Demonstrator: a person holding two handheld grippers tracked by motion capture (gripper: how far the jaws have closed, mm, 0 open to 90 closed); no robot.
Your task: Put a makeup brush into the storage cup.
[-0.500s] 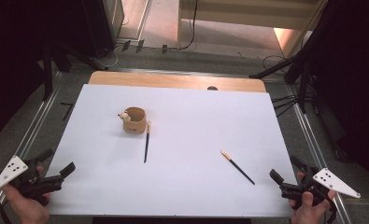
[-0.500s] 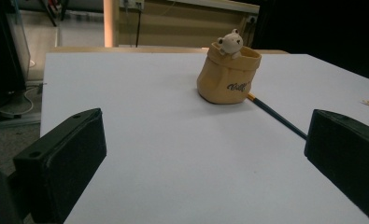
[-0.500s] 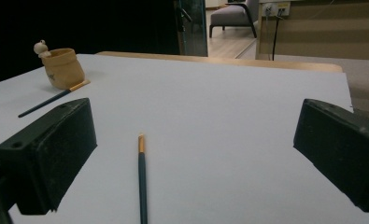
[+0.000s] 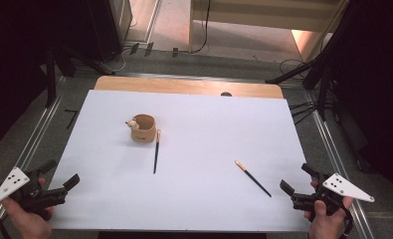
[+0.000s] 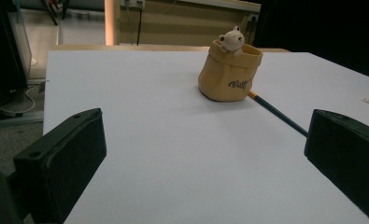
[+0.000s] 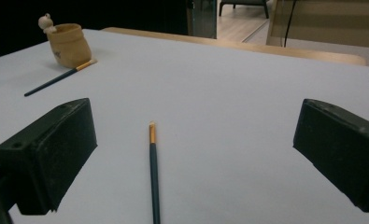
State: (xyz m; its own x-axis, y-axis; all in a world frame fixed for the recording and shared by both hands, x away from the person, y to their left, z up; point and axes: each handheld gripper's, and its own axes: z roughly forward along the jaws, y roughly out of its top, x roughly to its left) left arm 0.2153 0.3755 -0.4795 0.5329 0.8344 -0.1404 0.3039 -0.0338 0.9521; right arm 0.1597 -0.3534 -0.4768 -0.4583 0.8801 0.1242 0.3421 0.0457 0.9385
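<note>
Both grippers sat wide open at the near corners, left gripper (image 4: pixel 59 180) and right gripper (image 4: pixel 297 181), holding nothing. One dark chopstick (image 4: pixel 253 178) lay just ahead of the right one, the other chopstick (image 4: pixel 156 151) touched the bear-topped holder (image 4: pixel 143 128).

High view looking forward and down over the whole white surface (image 4: pixel 194 209), both gripper views low at its near corners, facing inward, sharing the bear-trimmed cup (image 5: pixel 230 72).

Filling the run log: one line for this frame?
left gripper: open, idle | right gripper: open, idle | pencils: on table | holder: upright
</note>
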